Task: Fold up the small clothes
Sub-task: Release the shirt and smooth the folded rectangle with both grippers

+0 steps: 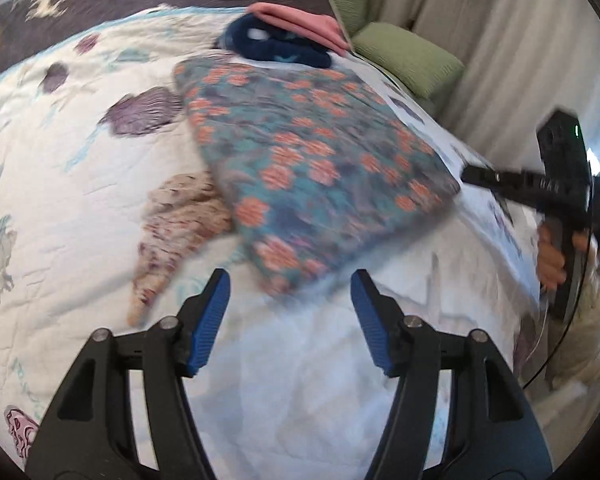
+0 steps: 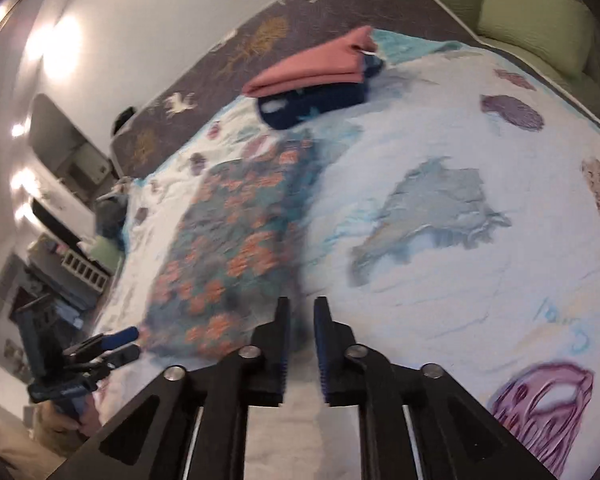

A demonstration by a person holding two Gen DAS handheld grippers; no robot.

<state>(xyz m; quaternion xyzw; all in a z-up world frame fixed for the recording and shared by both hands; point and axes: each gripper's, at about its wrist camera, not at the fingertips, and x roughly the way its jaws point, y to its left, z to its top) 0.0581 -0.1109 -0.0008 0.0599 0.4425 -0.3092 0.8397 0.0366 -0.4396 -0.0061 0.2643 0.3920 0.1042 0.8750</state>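
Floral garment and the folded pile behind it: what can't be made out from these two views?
- Floral garment: motion blur in both views hides its fold lines and what kind of garment it is.
- Navy item: the pink cloth on top covers most of it; type unclear.
- Right gripper: narrow gap between the fingers, nothing seen in it.
- Left gripper: open, empty.

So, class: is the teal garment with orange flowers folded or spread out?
Folded: the teal flowered garment lies as a compact, thick-edged panel on the white quilt, no sleeves or legs showing.
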